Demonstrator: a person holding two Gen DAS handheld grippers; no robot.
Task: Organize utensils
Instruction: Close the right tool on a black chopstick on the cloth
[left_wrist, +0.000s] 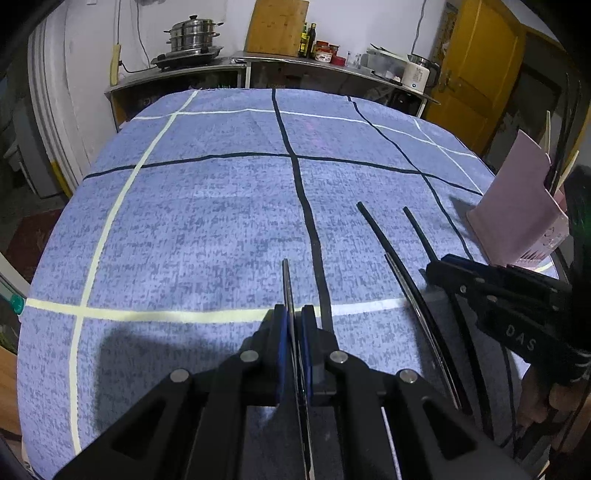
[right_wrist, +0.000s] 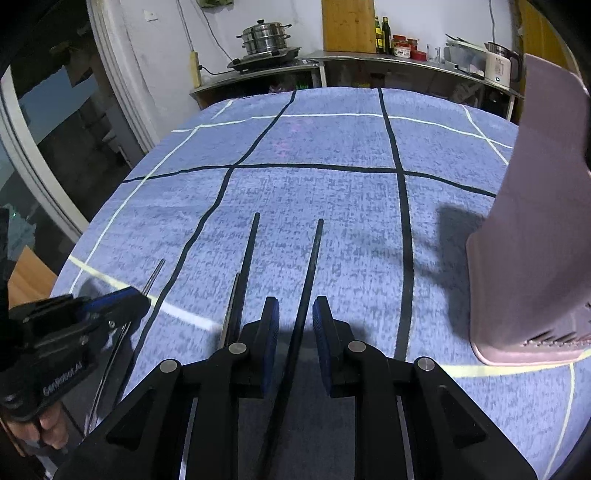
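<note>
My left gripper (left_wrist: 294, 314) is shut on a thin metal chopstick (left_wrist: 286, 280), whose tip sticks out ahead over the blue cloth; the right wrist view shows the same gripper (right_wrist: 142, 295) at the far left. My right gripper (right_wrist: 295, 306) is low over the table with its jaws apart. A black chopstick (right_wrist: 312, 266) lies between its pads (right_wrist: 271, 332) without being pinched. A second black chopstick (right_wrist: 249, 258) lies just to its left, with another metal chopstick (right_wrist: 231, 310) alongside. A pink utensil holder (right_wrist: 535, 240) stands upright at the right.
The table wears a blue cloth (left_wrist: 192, 229) with black and cream lines. In the left wrist view the pink holder (left_wrist: 517, 210) has several sticks standing in it. A counter with a steamer pot (left_wrist: 192, 37) and bottles runs behind the table. A person's hand (right_wrist: 48, 424) holds the left gripper.
</note>
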